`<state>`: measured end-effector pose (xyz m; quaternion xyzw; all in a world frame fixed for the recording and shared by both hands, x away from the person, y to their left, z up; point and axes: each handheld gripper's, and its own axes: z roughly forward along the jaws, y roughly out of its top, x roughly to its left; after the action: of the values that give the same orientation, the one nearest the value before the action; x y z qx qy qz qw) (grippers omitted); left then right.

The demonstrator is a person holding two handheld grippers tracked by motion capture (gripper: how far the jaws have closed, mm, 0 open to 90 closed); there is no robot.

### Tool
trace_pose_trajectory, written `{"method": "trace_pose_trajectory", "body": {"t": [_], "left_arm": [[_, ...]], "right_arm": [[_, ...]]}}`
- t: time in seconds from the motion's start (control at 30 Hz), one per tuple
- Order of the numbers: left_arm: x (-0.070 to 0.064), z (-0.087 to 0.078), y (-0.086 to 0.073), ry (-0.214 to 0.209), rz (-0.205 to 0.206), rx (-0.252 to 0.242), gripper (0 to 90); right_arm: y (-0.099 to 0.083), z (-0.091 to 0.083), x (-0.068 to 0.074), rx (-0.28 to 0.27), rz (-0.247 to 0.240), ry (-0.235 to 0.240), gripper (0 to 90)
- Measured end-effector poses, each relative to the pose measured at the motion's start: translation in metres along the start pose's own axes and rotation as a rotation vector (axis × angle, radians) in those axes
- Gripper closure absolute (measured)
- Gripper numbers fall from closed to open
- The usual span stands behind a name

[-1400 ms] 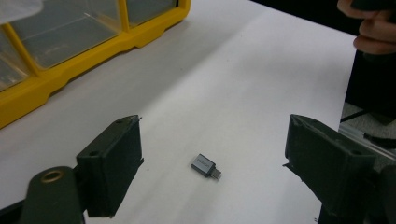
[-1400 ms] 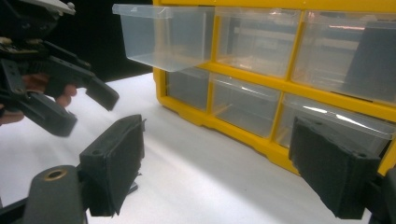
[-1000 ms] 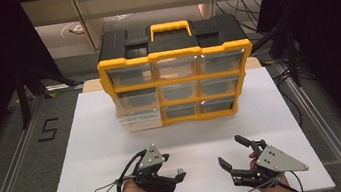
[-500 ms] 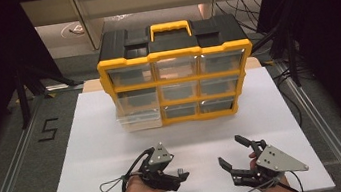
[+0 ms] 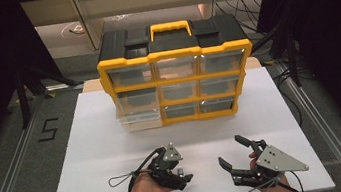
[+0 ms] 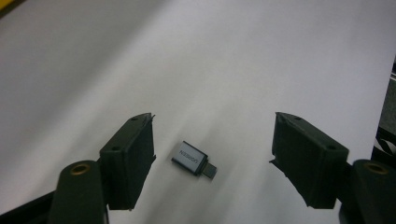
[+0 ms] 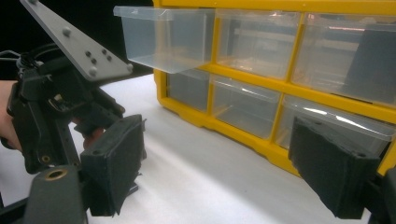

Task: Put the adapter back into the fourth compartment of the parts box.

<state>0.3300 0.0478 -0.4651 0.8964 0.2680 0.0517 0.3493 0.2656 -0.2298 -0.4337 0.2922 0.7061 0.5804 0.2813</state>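
Note:
A small grey USB adapter lies flat on the white table. My left gripper is open, tipped down over it, with the adapter between the jaws and nearer the left one, touching neither. In the high view the left gripper is near the table's front edge, and the right gripper rests just to its right, open and holding nothing. The right gripper faces a yellow and black drawer organizer.
The organizer stands at the back of the white table, with a yellow handle on top. Its bottom-left clear drawer is pulled out, also seen as the drawer in the right gripper view. The left gripper shows there too.
My left gripper has shifted a little to the right and tipped down toward the table. The right gripper and the organizer have not moved.

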Motion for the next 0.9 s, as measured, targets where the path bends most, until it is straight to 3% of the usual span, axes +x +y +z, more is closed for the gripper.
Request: {"method": "trace_pose_trajectory", "body": {"t": [0.43, 0.9], "left_arm": [[0.009, 0.01, 0.0, 0.013, -0.062, 0.072, 40.7], [0.011, 0.013, 0.0, 0.001, -0.061, 0.103, 51.5]], "right_arm": [[0.0, 0.0, 0.0, -0.001, 0.002, 0.001, 19.5], [0.0, 0.0, 0.001, 0.003, -0.005, 0.004, 19.5]]}}
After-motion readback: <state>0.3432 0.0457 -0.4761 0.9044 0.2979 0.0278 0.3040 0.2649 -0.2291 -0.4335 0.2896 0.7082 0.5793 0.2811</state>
